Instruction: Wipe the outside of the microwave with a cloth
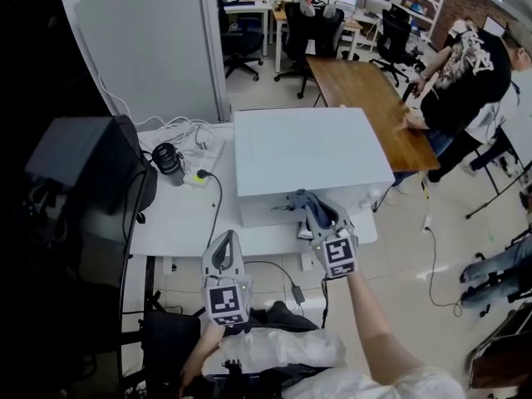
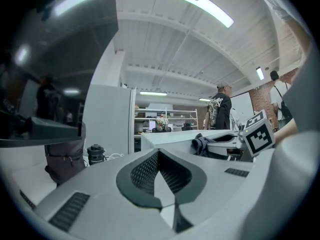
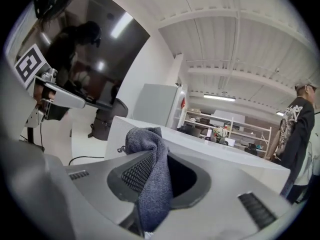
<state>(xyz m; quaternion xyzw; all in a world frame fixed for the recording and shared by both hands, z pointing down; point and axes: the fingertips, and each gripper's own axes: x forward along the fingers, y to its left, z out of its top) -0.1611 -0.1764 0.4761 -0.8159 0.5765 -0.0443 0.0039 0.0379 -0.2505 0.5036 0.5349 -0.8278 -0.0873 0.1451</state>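
The head view alone gives the layout. A white counter [image 1: 174, 219] carries a black jar [image 1: 167, 158] at 9 o'clock from the microwave [image 1: 307, 160], which is a plain white box with a flat, bare top. The left tool [image 1: 222, 239] hangs off the counter's near edge, at 7 o'clock from the microwave.

Only the left gripper view shows how that tool's jaws stand: they are pressed together with nothing between them. Past them, this view shows the microwave [image 2: 167, 139] from the side. At 3 o'clock is the right tool [image 2: 207, 146], with the cloth [image 2: 199, 145] bunched at the level of the microwave's top edge.

In the head view the cloth [image 1: 309, 206] is a small dark lump at 5 o'clock on the microwave, on its near top edge. The right tool [image 1: 318, 216] is behind it. No view shows whether the cloth presses on the casing.

The right gripper view gives the grip and the fabric. The right tool [image 3: 155, 176] pinches the cloth [image 3: 150, 149], a grey-blue, nubbly fabric. It is folded into a thick wad that rises above the jaws and hangs down between them. The microwave [image 3: 235, 159] lies just beyond.

At 2 o'clock in the head view, a person [image 1: 465, 73] leans on a wooden table [image 1: 374, 106].
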